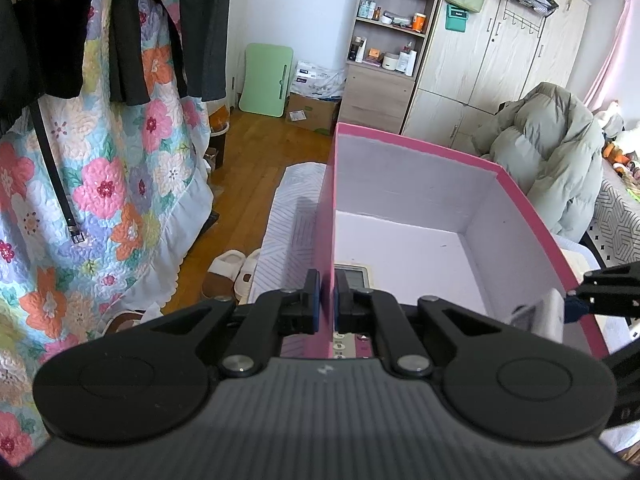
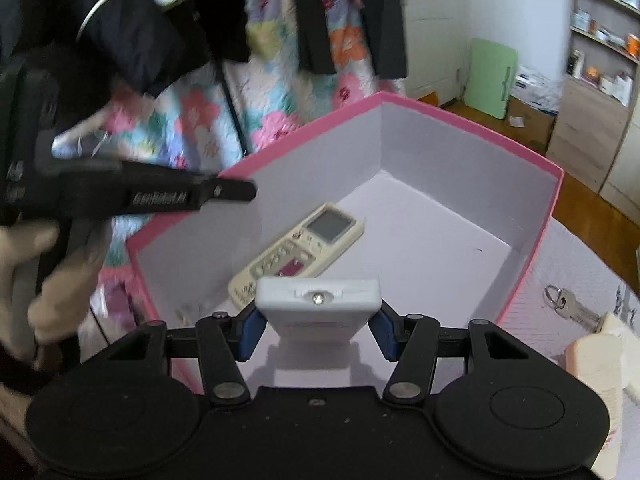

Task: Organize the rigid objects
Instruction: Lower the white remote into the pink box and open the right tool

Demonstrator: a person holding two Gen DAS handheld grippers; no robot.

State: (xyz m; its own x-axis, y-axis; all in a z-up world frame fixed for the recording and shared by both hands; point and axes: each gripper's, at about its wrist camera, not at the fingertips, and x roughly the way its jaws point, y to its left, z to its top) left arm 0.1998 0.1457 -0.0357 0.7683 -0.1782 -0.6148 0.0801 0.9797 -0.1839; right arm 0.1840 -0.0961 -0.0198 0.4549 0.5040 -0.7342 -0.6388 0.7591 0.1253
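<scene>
Gripping the left wall of the pink box (image 1: 400,184), the left gripper (image 1: 327,300) is keeping its blue pads pressed together on the thin cardboard, one pad outside the wall and one inside. In the right wrist view the same gripper (image 2: 224,192) is reaching in from the left onto that wall, with a hand (image 2: 44,280) wrapped round its handle.

The right gripper (image 2: 318,330) is holding a white remote (image 2: 318,304) crosswise between its fingers, the blue pads (image 2: 252,332) clamping on the remote's two long sides. The remote's front end, with its small clear emitter, is facing forward, and it is hanging over the near end of the box's white floor.

Inside the box a second, cream remote (image 2: 296,252) is lying flat on the floor, screen end pointing away, close to the left wall; the left wrist view is showing only a piece of it (image 1: 352,276) behind the pads.

The box is sitting on a pale quilted surface (image 2: 580,264). To the right of the box, outside it, a key (image 2: 576,308) on a ring is lying on that surface, and just beside it a cream comb-like thing (image 2: 596,360), partly cut off by the frame.
</scene>
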